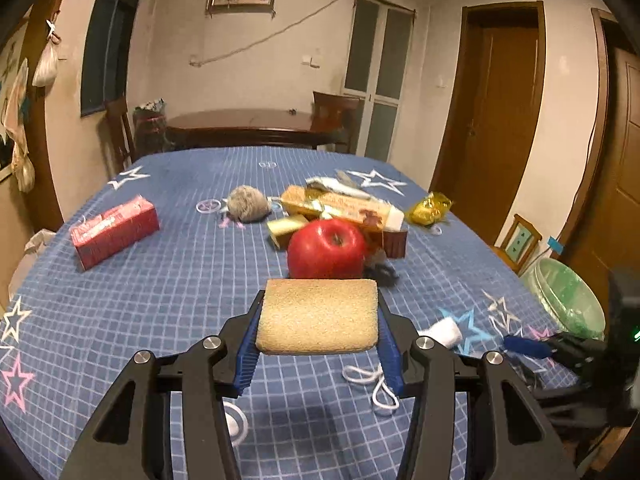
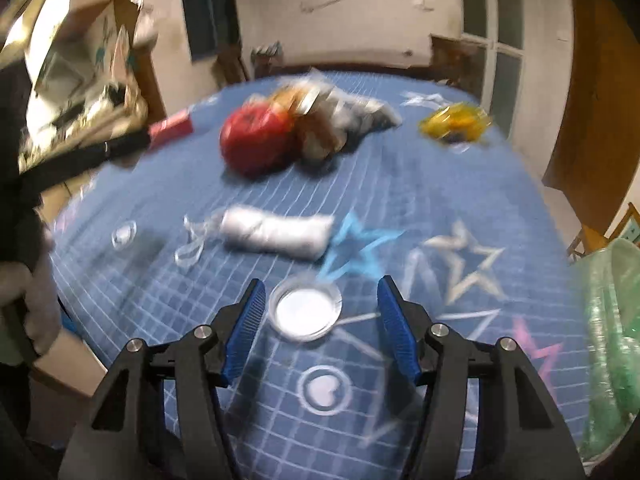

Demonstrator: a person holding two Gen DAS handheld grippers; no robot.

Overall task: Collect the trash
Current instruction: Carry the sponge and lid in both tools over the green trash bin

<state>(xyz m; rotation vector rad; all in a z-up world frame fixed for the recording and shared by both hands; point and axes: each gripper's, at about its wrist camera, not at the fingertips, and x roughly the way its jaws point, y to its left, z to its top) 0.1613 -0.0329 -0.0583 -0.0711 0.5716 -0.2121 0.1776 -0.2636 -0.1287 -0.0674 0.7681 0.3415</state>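
**Sponge in the left tongs, right tongs wide over a small lid**

The left gripper [image 1: 318,344] holds a tan sponge [image 1: 317,316] pinched between its blue ribbed pads, lifted clear of the blue checked tablecloth [image 1: 180,280]. The sponge is a rounded rectangular slab with a coarse, porous face; it should give under pressure, so a firm but not crushing squeeze looks right while it is carried. The bin with the green liner [image 1: 568,300] sits at 3 o'clock off the table edge, so the carry probably goes that way, kept level and clear of the right tool.

The right gripper [image 2: 322,320] stands wide, holding nothing, its jaws either side of a small round clear lid [image 2: 306,306] lying flat on the cloth. That view is blurred. Thin and flat, the lid would likely need the pads brought low to catch its rim.

At 12 o'clock lie a glossy red apple [image 1: 326,250], a crinkled gold wrapper [image 1: 426,209], a red carton [image 1: 114,232] at 10 o'clock, and a white rolled wad [image 2: 276,232].
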